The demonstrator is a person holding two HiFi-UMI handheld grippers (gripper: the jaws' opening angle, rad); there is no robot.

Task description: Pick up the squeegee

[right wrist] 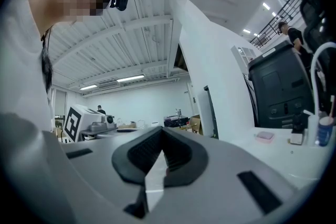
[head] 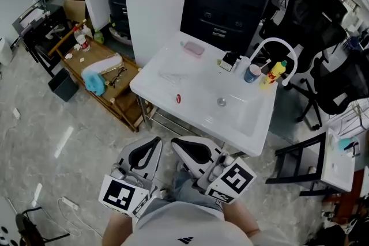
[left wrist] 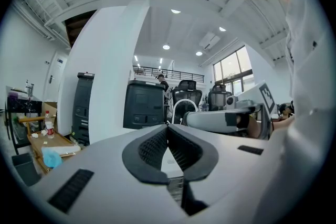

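Note:
A pale, faint long thing, possibly the squeegee, lies on the white sink table; I cannot tell more of it. My left gripper and right gripper hang side by side just short of the table's near edge, close to my body. Both point level toward the table. In the left gripper view the left gripper's black pads meet with nothing between them. The right gripper's pads in the right gripper view also meet on nothing. Neither touches anything on the table.
On the table stand a white arched faucet, a blue cup, a yellow bottle, a pink dish and a small red item. A low wooden shelf sits left, a black cabinet behind, office chairs right.

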